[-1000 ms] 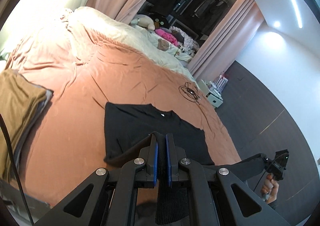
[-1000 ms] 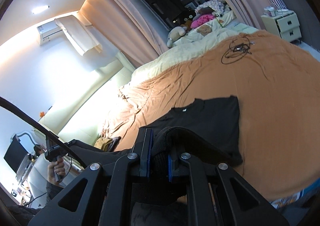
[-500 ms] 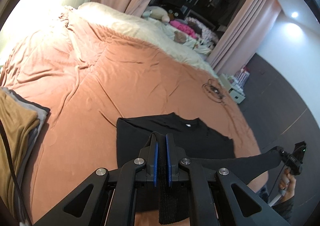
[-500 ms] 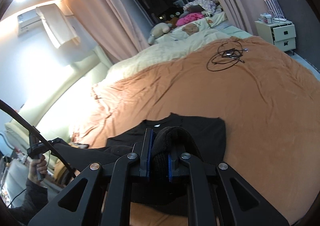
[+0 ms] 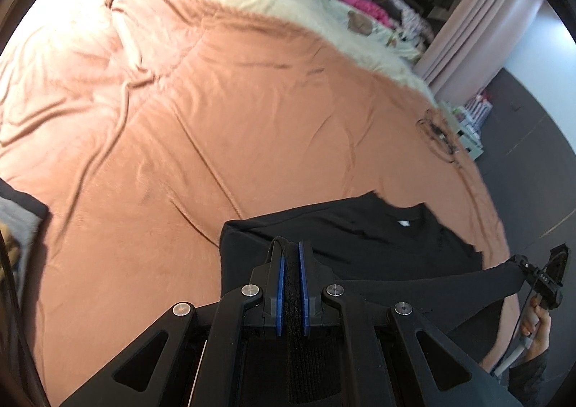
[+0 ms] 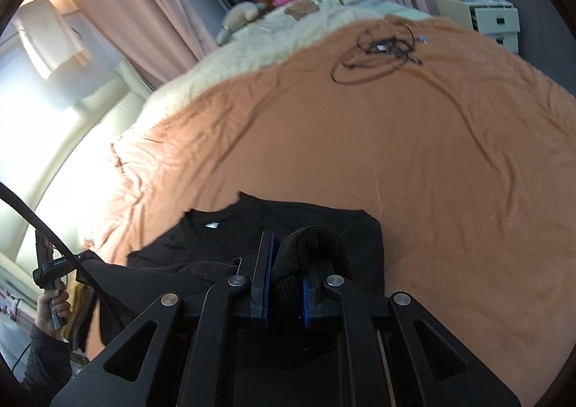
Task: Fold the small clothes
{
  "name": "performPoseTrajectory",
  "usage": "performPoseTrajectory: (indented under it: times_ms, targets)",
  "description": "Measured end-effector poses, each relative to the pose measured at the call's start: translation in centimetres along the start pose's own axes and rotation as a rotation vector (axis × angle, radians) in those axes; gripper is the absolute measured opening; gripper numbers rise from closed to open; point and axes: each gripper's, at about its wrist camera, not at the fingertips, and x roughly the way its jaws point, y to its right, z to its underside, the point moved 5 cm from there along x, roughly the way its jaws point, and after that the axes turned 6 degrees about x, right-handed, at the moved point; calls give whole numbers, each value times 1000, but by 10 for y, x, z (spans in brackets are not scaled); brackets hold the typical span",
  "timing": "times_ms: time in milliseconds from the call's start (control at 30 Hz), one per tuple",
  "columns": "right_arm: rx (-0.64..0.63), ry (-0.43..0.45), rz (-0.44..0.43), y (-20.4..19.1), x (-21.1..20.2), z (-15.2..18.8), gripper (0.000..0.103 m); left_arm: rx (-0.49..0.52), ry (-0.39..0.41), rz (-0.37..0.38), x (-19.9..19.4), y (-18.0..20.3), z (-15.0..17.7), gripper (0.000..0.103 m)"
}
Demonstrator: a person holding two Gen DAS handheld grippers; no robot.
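Observation:
A black sweater [image 5: 360, 227] [image 6: 324, 223] lies on the orange bedspread [image 5: 216, 126] [image 6: 450, 155], collar and white label facing away from me. My left gripper [image 5: 291, 252] is shut on a ribbed black edge of it, which hangs down between the blue pads. My right gripper [image 6: 286, 248] is shut on another bunched, ribbed part that bulges over its fingers. The cloth stretches taut between the two grippers. In the left wrist view the right gripper [image 5: 550, 277] shows at the far right in a hand; in the right wrist view the left gripper [image 6: 50, 263] shows at the far left.
A coil of black cable [image 6: 378, 50] [image 5: 439, 133] lies on the far side of the bedspread. A cream blanket and soft toys [image 6: 241, 18] sit beyond. Folded clothes [image 5: 18, 212] lie at the left edge. A white drawer unit [image 6: 493, 18] stands beside the bed.
Both grippers have moved forward and down over the bed, carrying the held cloth over the sweater's body; the collar sits closer to both cameras. The grips have not changed.

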Motion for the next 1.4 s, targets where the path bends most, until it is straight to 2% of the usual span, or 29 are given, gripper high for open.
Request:
performPoseTrajectory:
  times_ms: [300, 333, 367, 433, 500, 567, 600, 633, 667, 733, 867, 1033, 1167, 1267, 1400]
  targets:
    - [69, -53, 105, 8, 54, 3, 10, -27, -103, -39, 80, -23, 7, 9]
    - [66, -61, 121, 9, 59, 3, 13, -27, -111, -44, 84, -24, 7, 11]
    - [49, -62, 94, 4, 65, 2, 13, -28, -125, -54, 90, -26, 9, 11]
    - [41, -90, 128, 1, 70, 4, 15, -19, -154, -58, 97, -27, 11, 13]
    - [27, -91, 127, -7, 62, 5, 24, 2, -174, -72, 97, -26, 12, 16]
    - [17, -76, 112, -14, 49, 4, 66, 9, -168, -81, 89, -24, 11, 36]
    - [13, -67, 103, -17, 41, 4, 73, 24, -150, -104, 80, -22, 10, 65]
    - [-2, -45, 122, -18, 30, 5, 76, 44, -127, -121, 71, -20, 9, 86]
    - [-16, -39, 136, -19, 24, 6, 76, 65, -105, -130, 64, -18, 8, 89]
    - [-40, -56, 148, -19, 9, 13, 76, 129, -102, -144, 53, -10, 10, 89]
    - [-90, -89, 187, -22, -7, 25, 76, 251, -162, -192, 47, 3, 26, 89]
    - [-188, -163, 251, -32, 5, 37, 76, 359, -273, -242, 60, 12, 53, 89]
    - [-264, -223, 342, -38, 22, 42, 76, 451, -350, -308, 79, 15, 71, 89]
    - [-290, -238, 444, -35, 36, 37, 76, 465, -366, -361, 92, 10, 70, 91]
    - [-316, -222, 488, -44, 48, 24, 76, 452, -321, -404, 103, 3, 51, 92]
